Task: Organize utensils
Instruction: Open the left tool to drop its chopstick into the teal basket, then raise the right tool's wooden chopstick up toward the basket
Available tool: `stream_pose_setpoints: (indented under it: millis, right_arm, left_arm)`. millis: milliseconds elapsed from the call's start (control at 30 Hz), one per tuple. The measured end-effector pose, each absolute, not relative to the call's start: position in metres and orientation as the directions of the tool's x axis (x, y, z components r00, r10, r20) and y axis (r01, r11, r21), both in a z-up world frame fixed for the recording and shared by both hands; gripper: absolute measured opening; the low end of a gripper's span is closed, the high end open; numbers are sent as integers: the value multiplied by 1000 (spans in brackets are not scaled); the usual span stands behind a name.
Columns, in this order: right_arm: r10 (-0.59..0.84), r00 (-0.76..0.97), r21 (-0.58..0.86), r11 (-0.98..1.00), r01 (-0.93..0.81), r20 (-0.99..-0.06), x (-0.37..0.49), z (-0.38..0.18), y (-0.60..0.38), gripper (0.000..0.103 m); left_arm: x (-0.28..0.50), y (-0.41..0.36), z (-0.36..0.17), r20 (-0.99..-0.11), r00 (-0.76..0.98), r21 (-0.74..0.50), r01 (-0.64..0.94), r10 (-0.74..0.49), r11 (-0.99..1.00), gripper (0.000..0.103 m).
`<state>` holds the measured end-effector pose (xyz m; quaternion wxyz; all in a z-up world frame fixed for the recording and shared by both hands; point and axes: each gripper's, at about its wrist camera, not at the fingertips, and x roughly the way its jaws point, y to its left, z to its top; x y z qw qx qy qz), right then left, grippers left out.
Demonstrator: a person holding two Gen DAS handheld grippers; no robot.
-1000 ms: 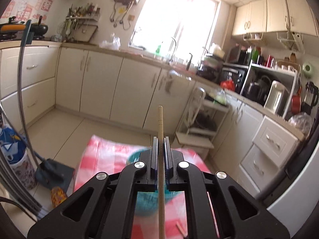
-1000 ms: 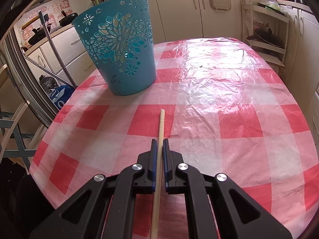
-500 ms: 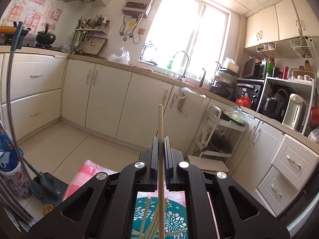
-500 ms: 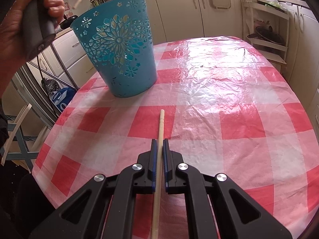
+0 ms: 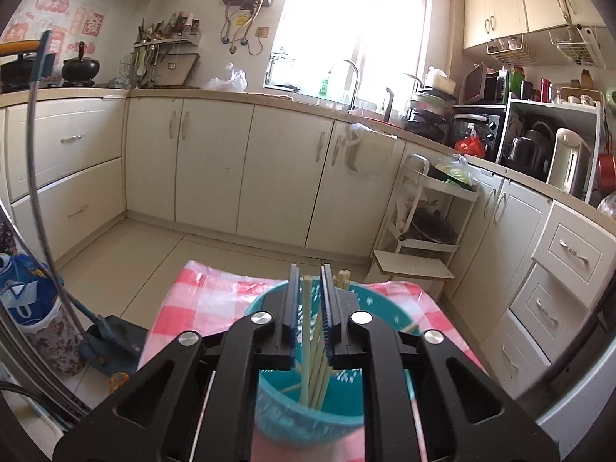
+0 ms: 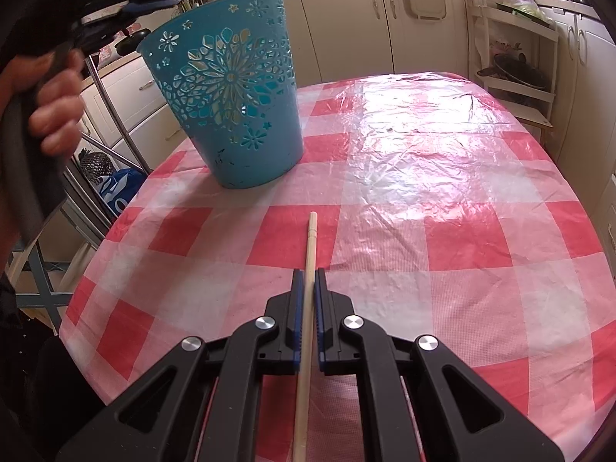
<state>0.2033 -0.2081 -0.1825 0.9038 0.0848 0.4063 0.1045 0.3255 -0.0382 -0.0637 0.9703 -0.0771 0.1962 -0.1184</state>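
Chopstick [image 5: 307,310] now hangs loose between the left gripper's [image 5: 308,300] opening jaws, over the blue basket [image 5: 269,412] it was carried to. The right gripper [image 6: 308,300] stays clenched on its own chopstick [image 6: 311,238], next to go.

My basket [image 6: 231,92] stands on the far left of the table [image 6: 442,200], chopsticks [image 5: 317,350] inside it. Behind the table run the cabinets [image 6: 346,27], a shelf rack [image 6: 516,61] at the right.

Cream cabinets [image 5: 215,165] are lit by a bright window [image 5: 358,27]; pale tiled floor [image 5: 161,254], red-checked table [image 6: 442,200] seen, approx. centre.
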Motion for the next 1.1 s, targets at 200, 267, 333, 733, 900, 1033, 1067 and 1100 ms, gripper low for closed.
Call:
stream_pose_setpoints:
  millis: [200, 267, 333, 733, 900, 1033, 1067, 1100]
  right_arm:
    - [264, 646, 251, 961, -115, -716, 204, -182, -210, 7]
    - [259, 645, 248, 962, -111, -718, 204, -182, -209, 7]
    - [252, 646, 245, 964, -103, -720, 204, -182, -209, 7]
    - [197, 660, 153, 980, -126, -725, 206, -181, -197, 11]
    - [222, 655, 185, 975, -126, -722, 204, -179, -202, 6]
    - [207, 648, 165, 978, -126, -733, 205, -181, -199, 6]
    - [199, 647, 150, 980, -131, -736, 205, -180, -198, 6]
    - [188, 648, 130, 982, -137, -738, 205, -180, -196, 6]
  left_arm:
    - [263, -5, -85, -357, 915, -172, 131, -186, 976, 41]
    - [254, 4, -103, -398, 901, -177, 109, -172, 978, 46]
    - [255, 11, -124, -459, 873, -187, 90, -168, 978, 51]
    - [282, 7, -194, -668, 729, -161, 54, -149, 985, 78]
    - [286, 4, -195, -683, 721, -125, 41, -116, 991, 81]
    - [285, 3, -193, -685, 722, -117, 26, -100, 993, 83]
    - [285, 3, -193, -687, 721, -116, 23, -97, 993, 83]
    - [285, 3, -193, -688, 720, -116, 22, -96, 993, 83]
